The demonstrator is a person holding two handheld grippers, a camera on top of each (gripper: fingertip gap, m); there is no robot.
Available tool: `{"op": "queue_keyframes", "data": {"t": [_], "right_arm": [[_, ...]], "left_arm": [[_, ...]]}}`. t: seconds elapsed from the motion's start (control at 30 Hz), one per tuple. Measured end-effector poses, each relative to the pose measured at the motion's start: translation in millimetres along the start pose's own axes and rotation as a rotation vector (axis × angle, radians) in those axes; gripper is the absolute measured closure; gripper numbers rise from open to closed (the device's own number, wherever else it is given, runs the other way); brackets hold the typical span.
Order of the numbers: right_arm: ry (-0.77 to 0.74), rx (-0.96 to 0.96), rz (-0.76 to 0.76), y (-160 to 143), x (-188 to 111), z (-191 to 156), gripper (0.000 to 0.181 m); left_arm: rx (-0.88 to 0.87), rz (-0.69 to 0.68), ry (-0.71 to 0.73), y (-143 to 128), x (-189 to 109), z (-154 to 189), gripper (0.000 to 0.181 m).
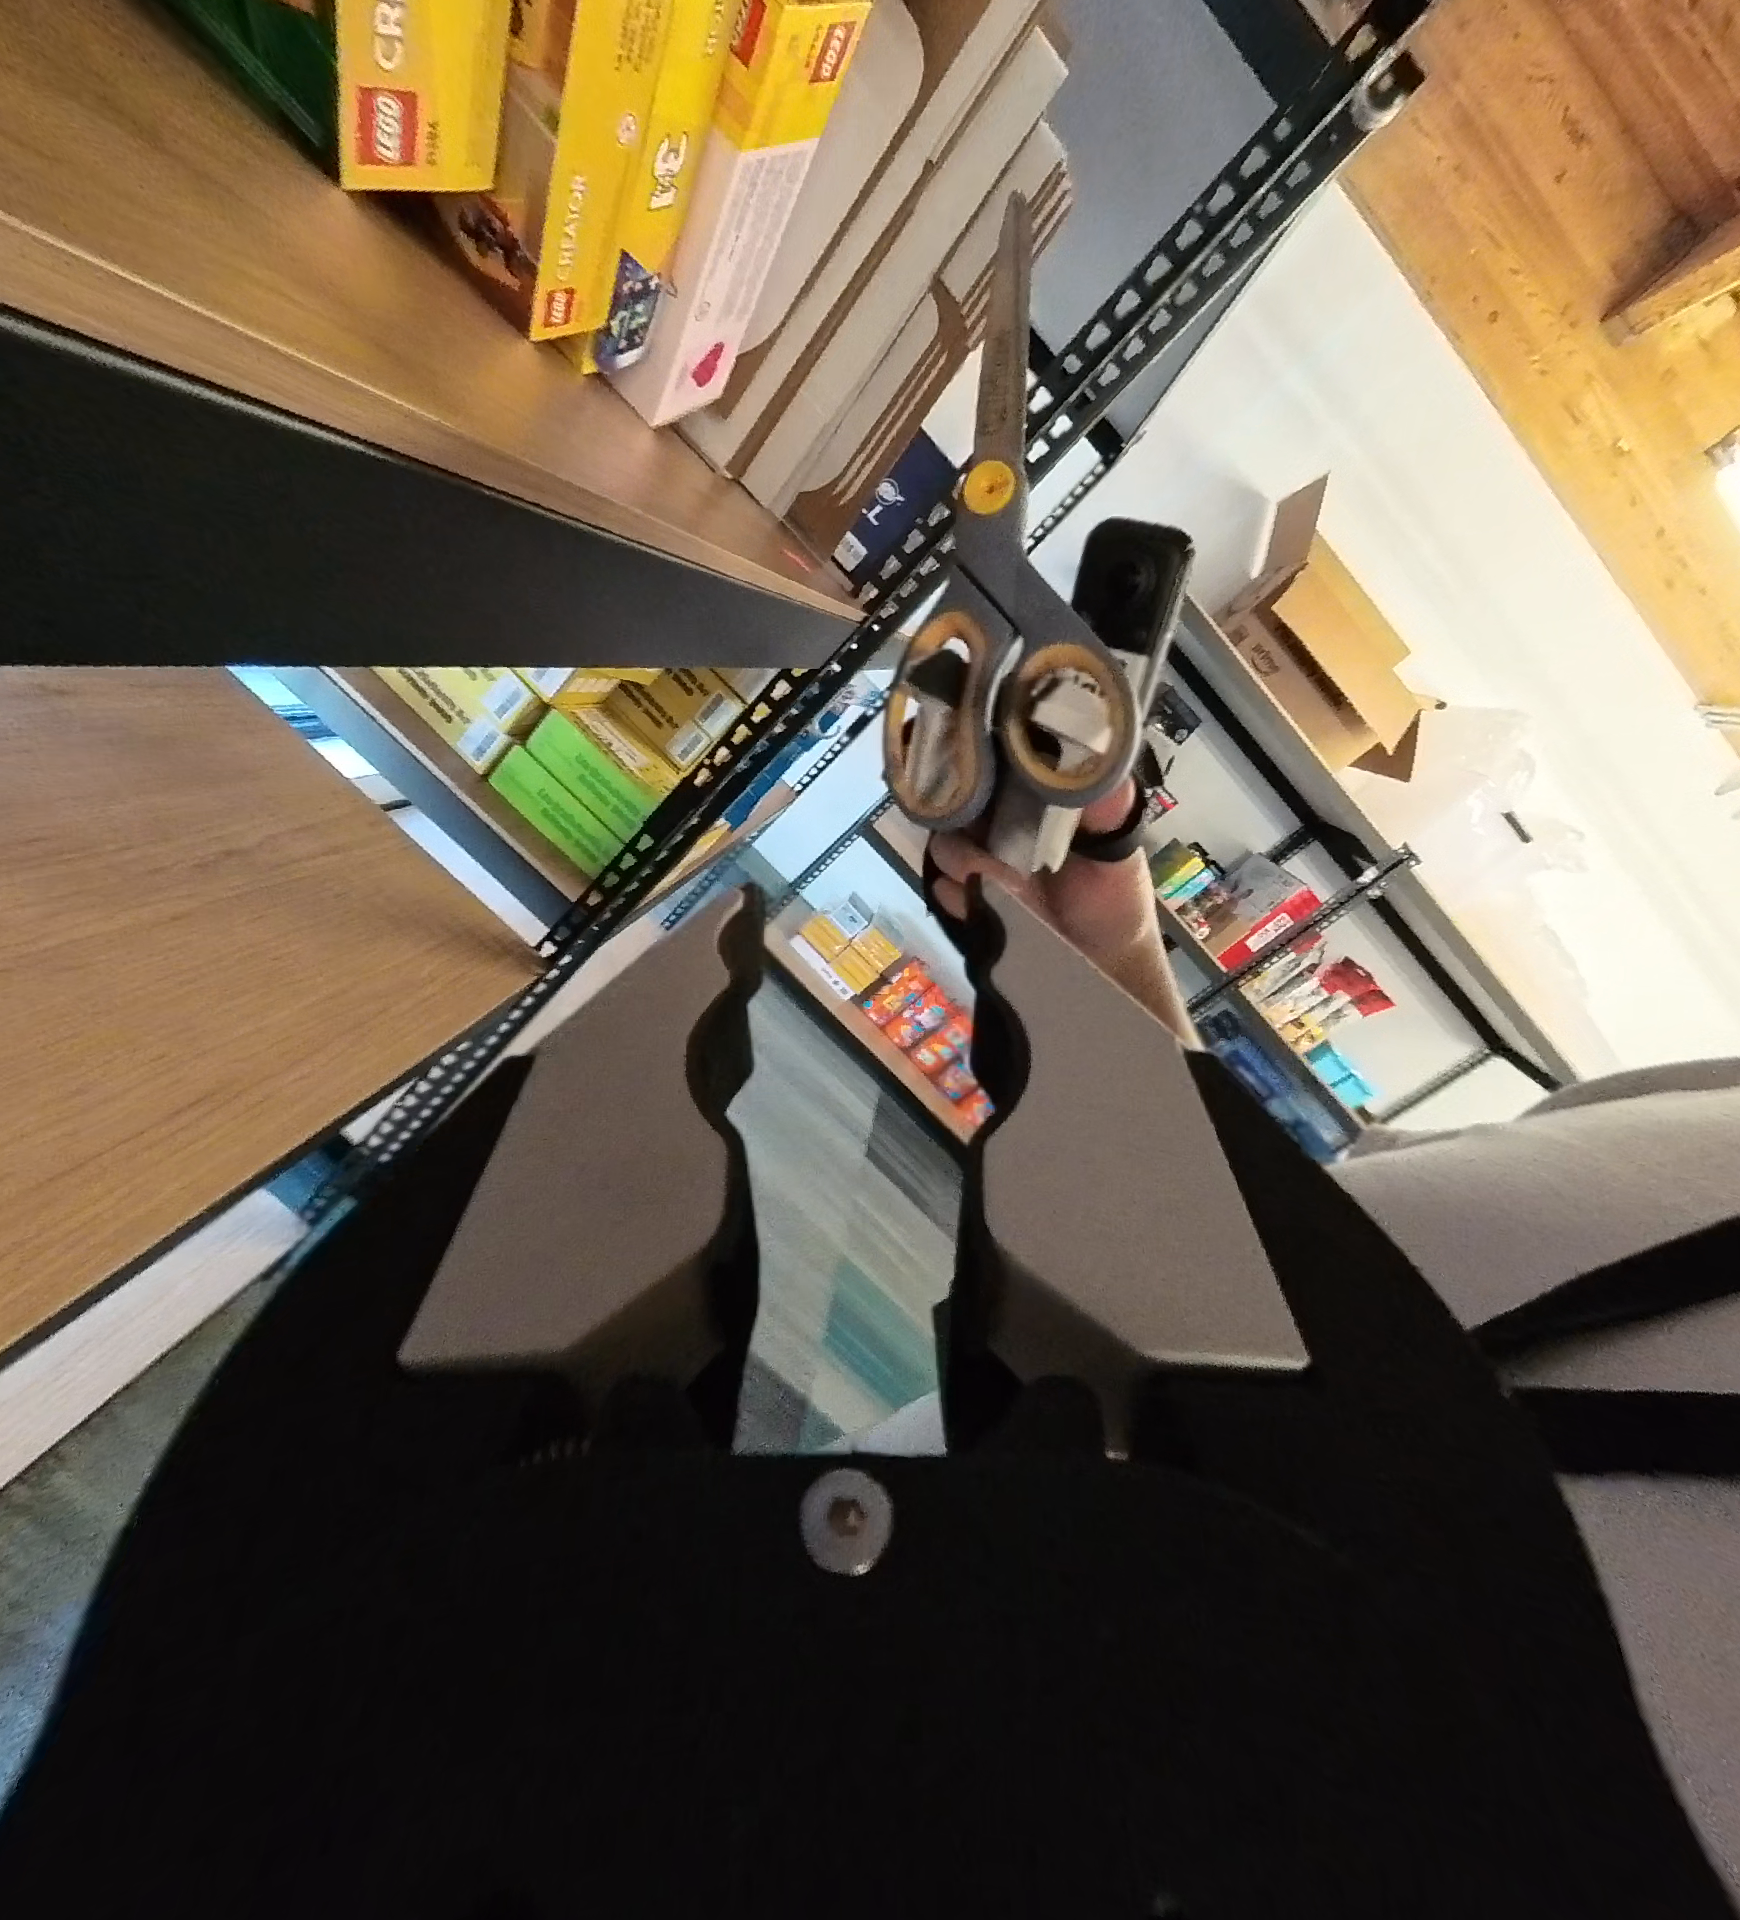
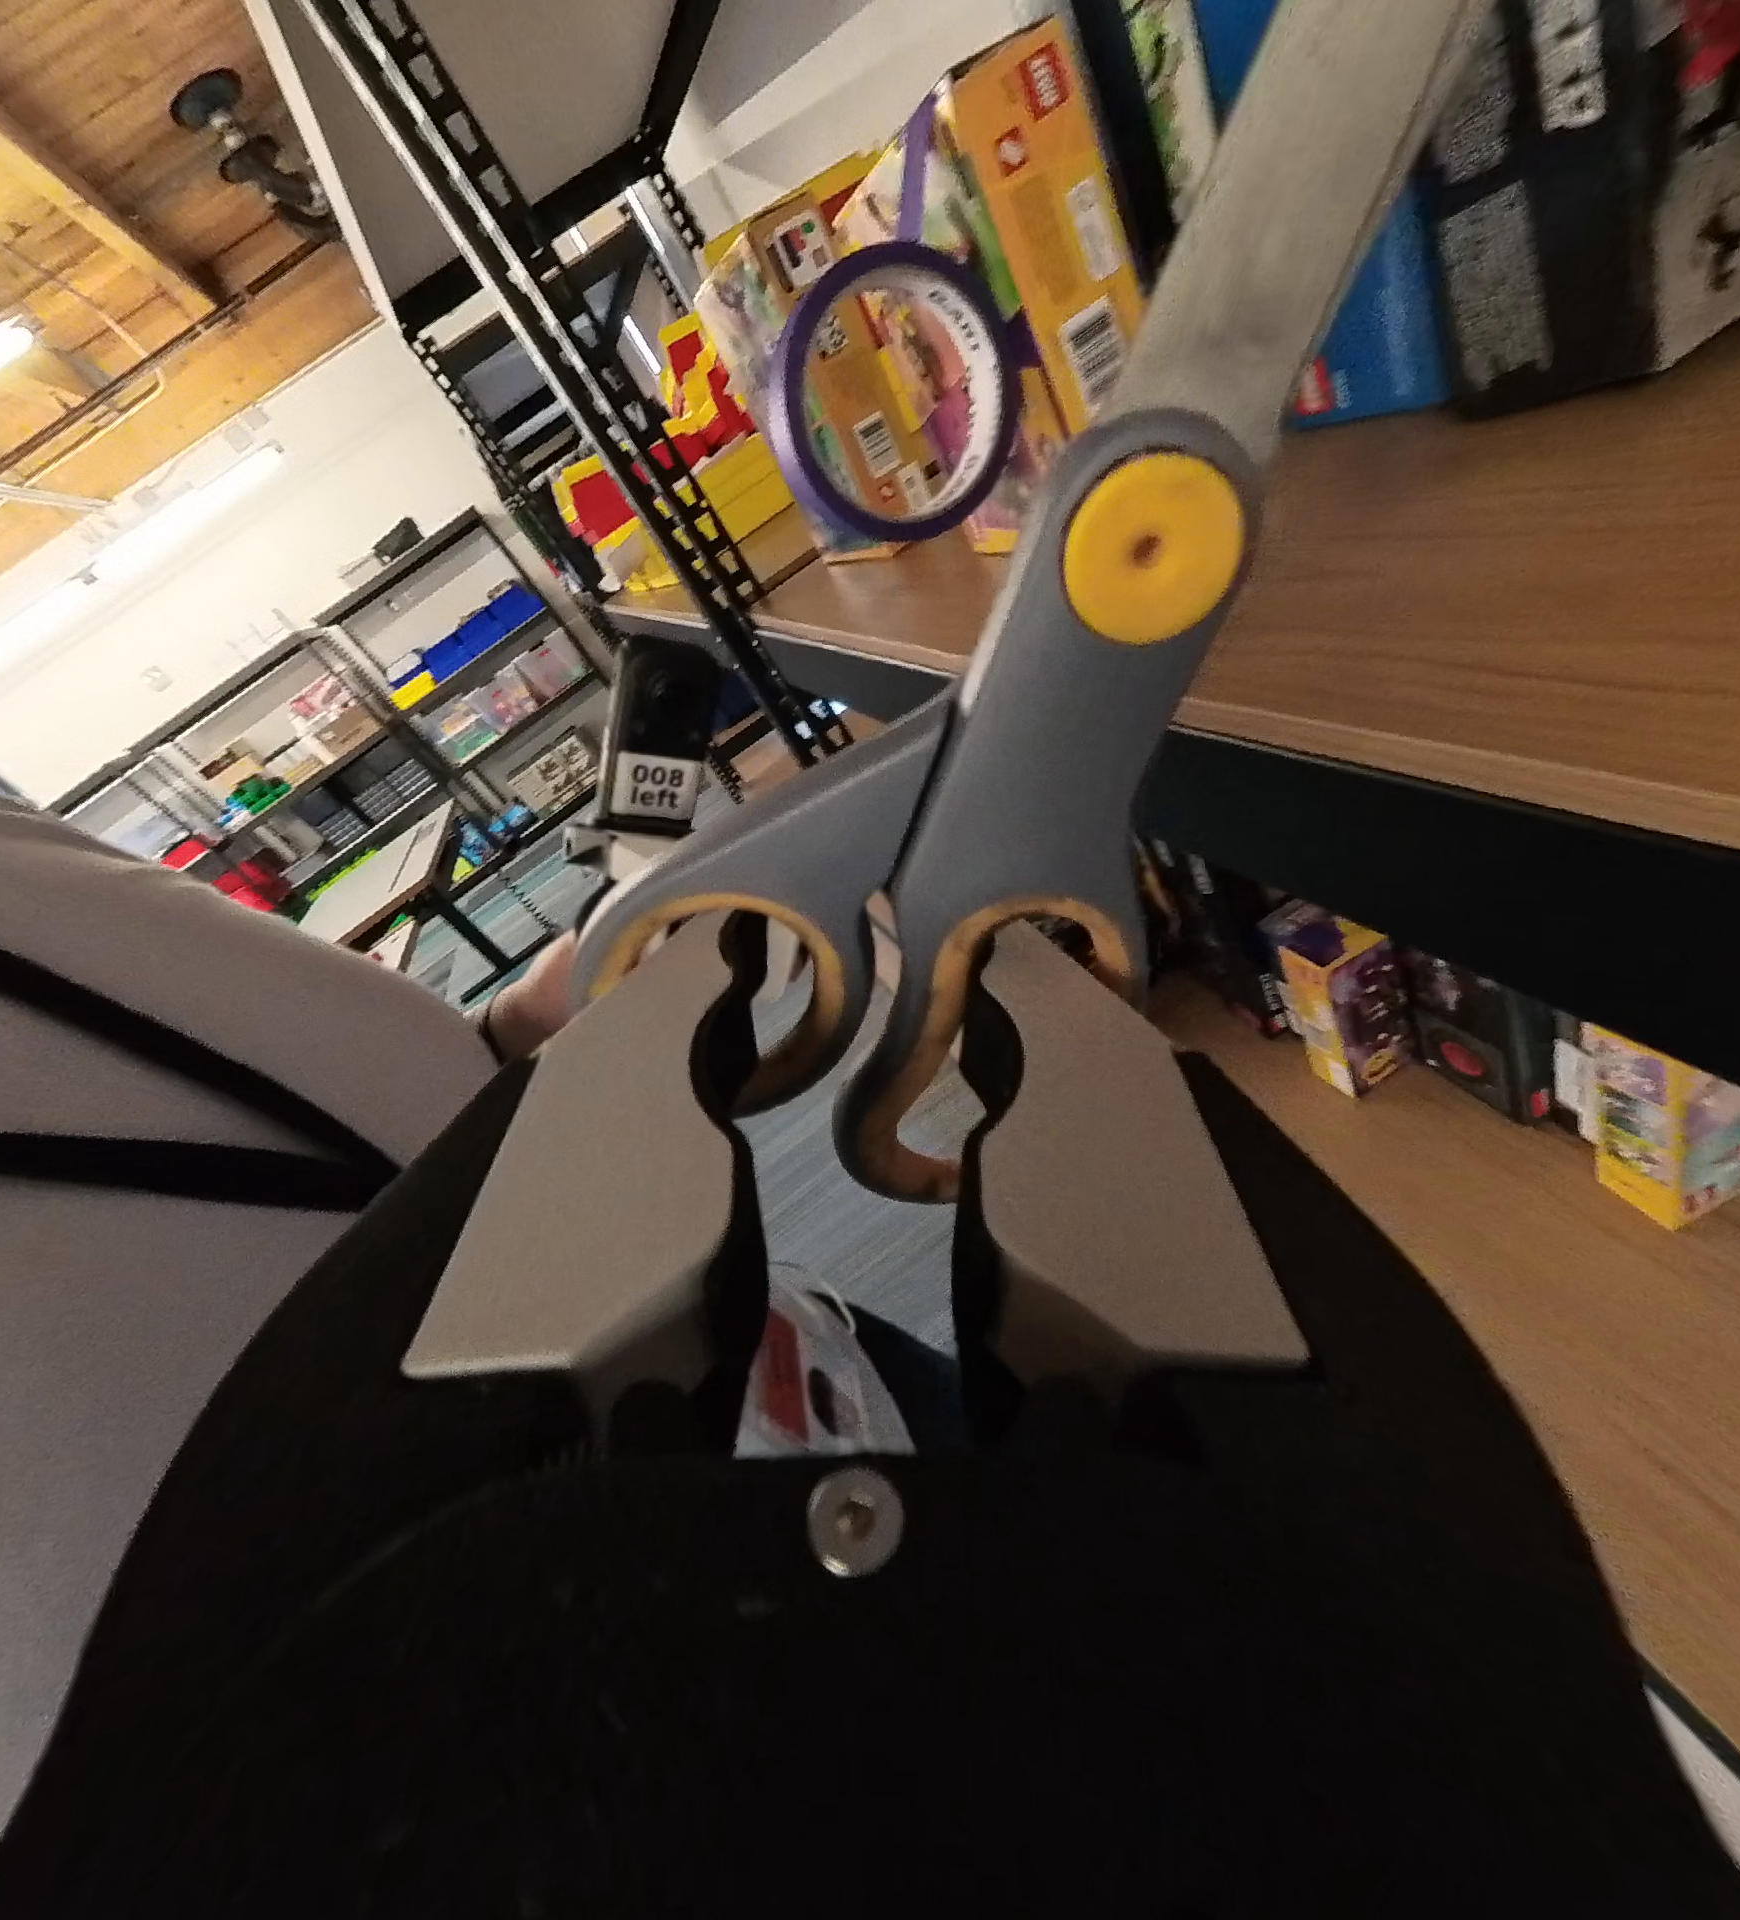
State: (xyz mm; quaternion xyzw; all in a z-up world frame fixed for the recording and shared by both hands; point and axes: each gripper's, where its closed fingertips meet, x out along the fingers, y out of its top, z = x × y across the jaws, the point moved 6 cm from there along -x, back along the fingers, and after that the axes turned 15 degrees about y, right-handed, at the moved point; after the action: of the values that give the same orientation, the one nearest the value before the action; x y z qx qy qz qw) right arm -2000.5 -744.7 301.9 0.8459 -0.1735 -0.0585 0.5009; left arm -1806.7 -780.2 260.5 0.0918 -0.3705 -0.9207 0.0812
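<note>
One pair of scissors is in view, carried by the right tongs. Their two fingers stand apart, one pushed through each yellow-lined handle loop, so they hook the handles from inside and pinch nothing between them. The long axis of the scissors runs on from those fingers, forward and leaning to the tongs' right. The yellow pivot lies just ahead of the fingertips, and the blade tip passes out of the right wrist view. Both blades lie closed together, as the left wrist view shows.

The left tongs are spread and empty. The scissors sit ahead of them and a little to their right, apart from their fingertips. The handles are at the near end and the blades point away. The right tongs, gripped by a hand, sit at those handles and are far the nearer of the two.

One purple ring hangs ahead of the right tongs, to the left of the blades and beyond them. One wooden shelf carrying many coloured boxes runs ahead and to the right.
</note>
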Motion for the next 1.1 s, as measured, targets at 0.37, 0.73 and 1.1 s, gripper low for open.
{"op": "queue_keyframes", "data": {"t": [0.37,0.73,1.1], "right_arm": [[0.299,0.112,-0.154,11,86,-4,0.131],[0.621,0.203,-0.229,68,128,25,0.130],[0.779,0.324,-0.480,73,108,44,0.140]], "left_arm": [[0.199,0.189,0.258,33,-77,-44,0.147],[0.451,0.287,0.715,95,-107,-51,0.135],[0.473,0.581,1.052,118,-48,-38,0.110]]}}
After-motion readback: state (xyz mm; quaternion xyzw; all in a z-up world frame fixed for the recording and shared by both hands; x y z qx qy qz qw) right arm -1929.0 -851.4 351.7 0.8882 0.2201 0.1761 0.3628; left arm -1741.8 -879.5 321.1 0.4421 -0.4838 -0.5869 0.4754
